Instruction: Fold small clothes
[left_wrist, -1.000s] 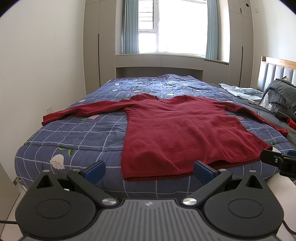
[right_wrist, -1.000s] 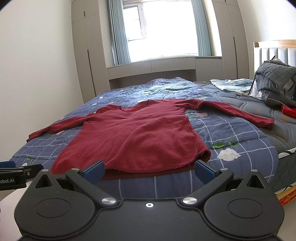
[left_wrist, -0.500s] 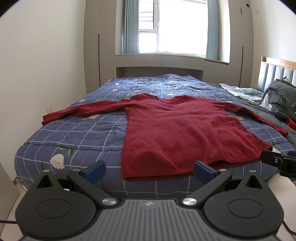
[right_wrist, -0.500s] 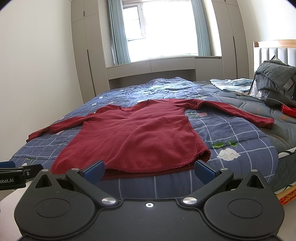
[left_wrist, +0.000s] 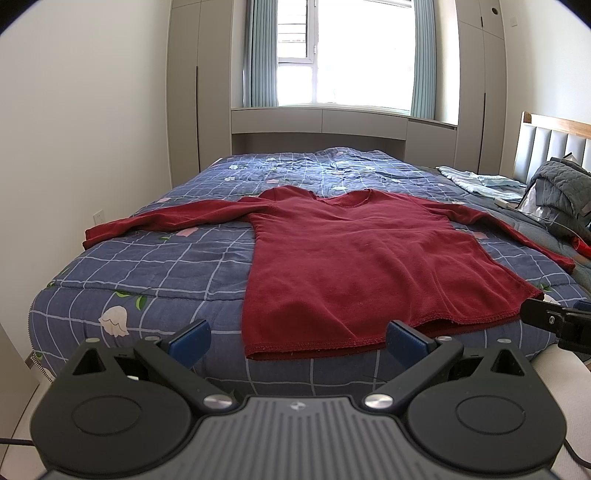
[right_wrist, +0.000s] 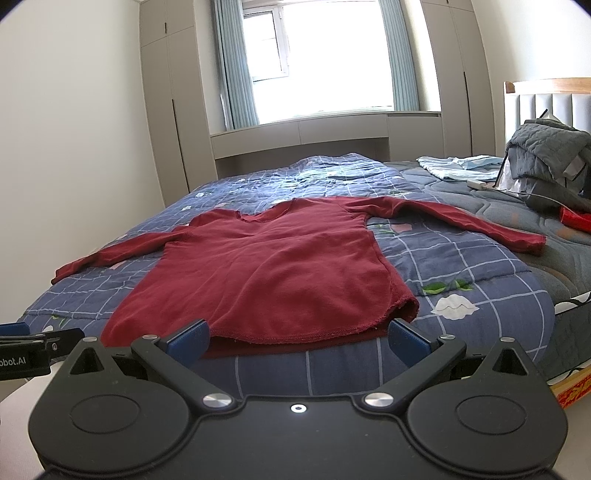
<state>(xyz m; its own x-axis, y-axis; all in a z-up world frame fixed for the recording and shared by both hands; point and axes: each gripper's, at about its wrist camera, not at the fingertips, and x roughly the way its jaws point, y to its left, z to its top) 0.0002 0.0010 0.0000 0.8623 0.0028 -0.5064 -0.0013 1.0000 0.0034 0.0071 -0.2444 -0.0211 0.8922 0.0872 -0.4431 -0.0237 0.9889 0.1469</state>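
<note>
A dark red long-sleeved top (left_wrist: 351, 258) lies flat on the bed with both sleeves spread out and its hem toward me; it also shows in the right wrist view (right_wrist: 266, 269). My left gripper (left_wrist: 297, 338) is open and empty, held just short of the hem at the bed's near edge. My right gripper (right_wrist: 298, 336) is open and empty, also just in front of the hem. Each gripper shows at the edge of the other's view.
The bed (left_wrist: 155, 266) has a blue checked quilt. A grey quilted blanket (right_wrist: 546, 147), a light blue cloth (right_wrist: 454, 164), a cable and a red item (right_wrist: 574, 218) lie at the right by the headboard. Wardrobes and a window stand behind.
</note>
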